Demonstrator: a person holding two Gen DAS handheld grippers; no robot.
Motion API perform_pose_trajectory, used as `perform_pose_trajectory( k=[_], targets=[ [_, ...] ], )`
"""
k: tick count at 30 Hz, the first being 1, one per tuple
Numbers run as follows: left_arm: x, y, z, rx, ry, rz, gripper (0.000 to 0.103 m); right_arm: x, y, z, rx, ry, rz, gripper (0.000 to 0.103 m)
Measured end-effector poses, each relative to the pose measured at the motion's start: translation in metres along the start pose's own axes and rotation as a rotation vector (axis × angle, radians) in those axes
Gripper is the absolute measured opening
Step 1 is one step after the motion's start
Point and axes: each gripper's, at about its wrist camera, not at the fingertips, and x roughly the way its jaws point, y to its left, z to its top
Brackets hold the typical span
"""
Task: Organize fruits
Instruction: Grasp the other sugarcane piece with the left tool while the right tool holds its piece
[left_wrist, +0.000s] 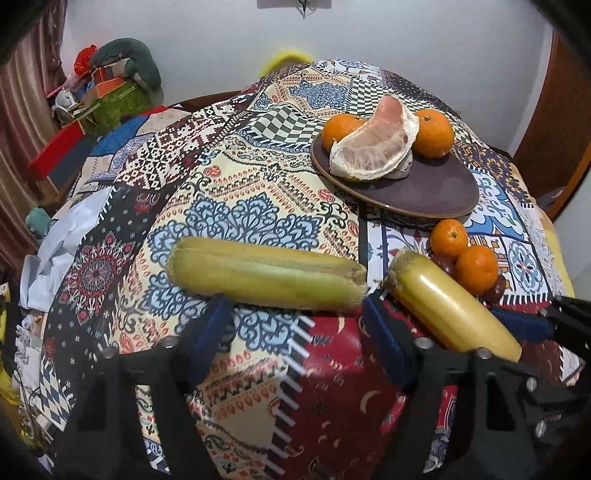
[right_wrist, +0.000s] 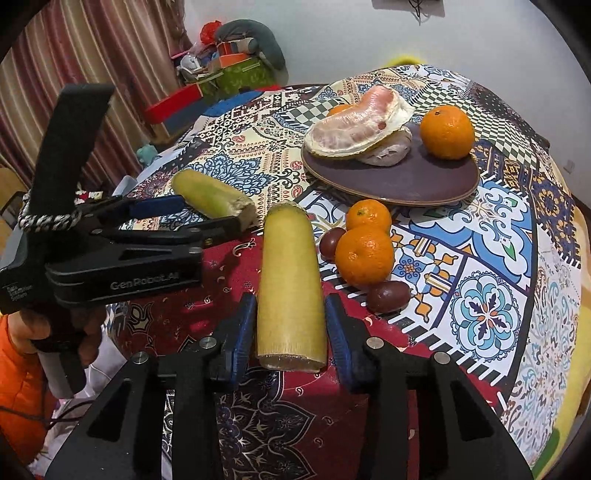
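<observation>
Sugarcane piece (right_wrist: 291, 284): stiff, smooth, likely heavy; grip mid-length. Right gripper (right_wrist: 290, 332) spread around it, not clamped. Left gripper (left_wrist: 295, 325) spread, empty.

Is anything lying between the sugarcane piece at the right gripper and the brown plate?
Yes. Two small oranges and dark round fruits lie on the cloth right of the sugarcane piece, just before the brown plate. The right gripper straddles the piece, jaws open.

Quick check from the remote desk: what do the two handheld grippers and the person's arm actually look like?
Both are black plastic with blue finger pads and silver bolts. The left gripper carries white "GenRobot.AI" lettering, a black-and-white braided cord, a tall black handle; an orange sleeve shows beneath it. The right gripper looks the same.
</observation>
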Motion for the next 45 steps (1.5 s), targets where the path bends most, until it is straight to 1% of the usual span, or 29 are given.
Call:
perform_pose_trajectory(
  k=[4,5,6,7,8,11,13,14,15,17,18,19,20,22,26,27,29,33,35,38,40,41,43,44,45],
  targets=[
    [-0.006,0.012,-0.009,-0.031,0.010,-0.024,0.054,0.000,0.000,0.000,0.000,0.001,-0.001,0.035],
    [-0.007,0.014,-0.011,-0.036,0.012,-0.028,0.052,0.000,0.000,0.000,-0.002,0.002,-0.003,0.035],
    [-0.009,0.017,-0.014,-0.042,0.014,-0.028,0.044,0.000,0.000,0.000,-0.002,0.002,-0.004,0.035],
    [-0.012,0.021,-0.016,-0.044,0.013,0.000,0.037,0.000,0.001,0.000,-0.004,0.003,-0.005,0.035],
    [-0.014,0.024,-0.018,-0.043,0.014,0.019,0.037,0.000,0.001,0.000,-0.004,0.004,-0.005,0.035],
    [-0.017,0.041,-0.021,-0.083,0.023,0.017,0.037,0.001,0.001,0.001,-0.005,0.009,-0.005,0.035],
    [-0.020,0.047,-0.020,-0.104,0.032,-0.009,0.037,0.001,0.001,0.002,-0.006,0.013,-0.005,0.035],
    [-0.024,0.047,-0.018,-0.108,0.020,-0.021,0.037,0.001,0.001,0.002,-0.005,0.014,-0.004,0.035],
    [-0.028,0.045,-0.016,-0.106,0.010,-0.028,0.040,0.002,0.001,0.002,-0.004,0.015,-0.003,0.035],
    [-0.032,0.038,-0.011,-0.100,-0.005,-0.038,0.056,0.003,0.000,0.003,-0.001,0.016,-0.001,0.035],
    [-0.034,0.032,-0.006,-0.101,-0.023,-0.036,0.072,0.003,0.000,0.003,0.000,0.017,0.000,0.035],
    [-0.034,0.029,-0.003,-0.103,-0.036,-0.031,0.084,0.004,0.000,0.003,0.000,0.017,0.001,0.035],
    [-0.032,0.025,0.001,-0.104,-0.047,-0.025,0.087,0.004,0.000,0.004,0.000,0.017,0.002,0.035],
    [-0.023,0.019,0.010,-0.112,-0.046,-0.017,0.088,0.004,0.000,0.003,0.002,0.017,0.005,0.035],
    [0.002,0.023,0.021,-0.180,0.004,-0.005,0.088,0.004,-0.002,0.002,0.000,0.017,0.015,0.035],
    [0.008,0.025,0.022,-0.203,0.007,0.019,0.088,0.004,-0.002,0.002,-0.001,0.016,0.017,0.035],
    [0.015,0.026,0.024,-0.208,0.009,0.036,0.088,0.005,-0.003,0.002,-0.003,0.016,0.022,0.035],
    [0.026,0.032,0.026,-0.247,0.015,0.002,0.089,0.010,-0.002,0.003,-0.013,0.021,0.020,0.035],
    [0.027,0.033,0.025,-0.258,0.009,-0.008,0.085,0.011,0.000,0.005,-0.022,0.021,0.015,0.035],
    [0.025,0.033,0.024,-0.254,-0.010,-0.024,0.075,0.011,0.001,0.005,-0.030,0.019,0.012,0.036],
    [0.021,0.033,0.022,-0.242,-0.016,-0.046,0.065,0.011,0.001,0.005,-0.029,0.018,0.013,0.036],
    [0.019,0.033,0.021,-0.237,-0.017,-0.056,0.063,0.011,0.001,0.005,-0.029,0.019,0.012,0.036],
    [0.014,0.033,0.018,-0.216,-0.020,-0.078,0.052,0.011,0.001,0.005,-0.030,0.018,0.010,0.035],
    [0.011,0.032,0.017,-0.208,-0.021,-0.082,0.049,0.011,0.001,0.005,-0.030,0.018,0.009,0.035],
    [0.008,0.031,0.015,-0.196,-0.024,-0.084,0.045,0.011,0.001,0.004,-0.030,0.017,0.007,0.035]
  ],
)
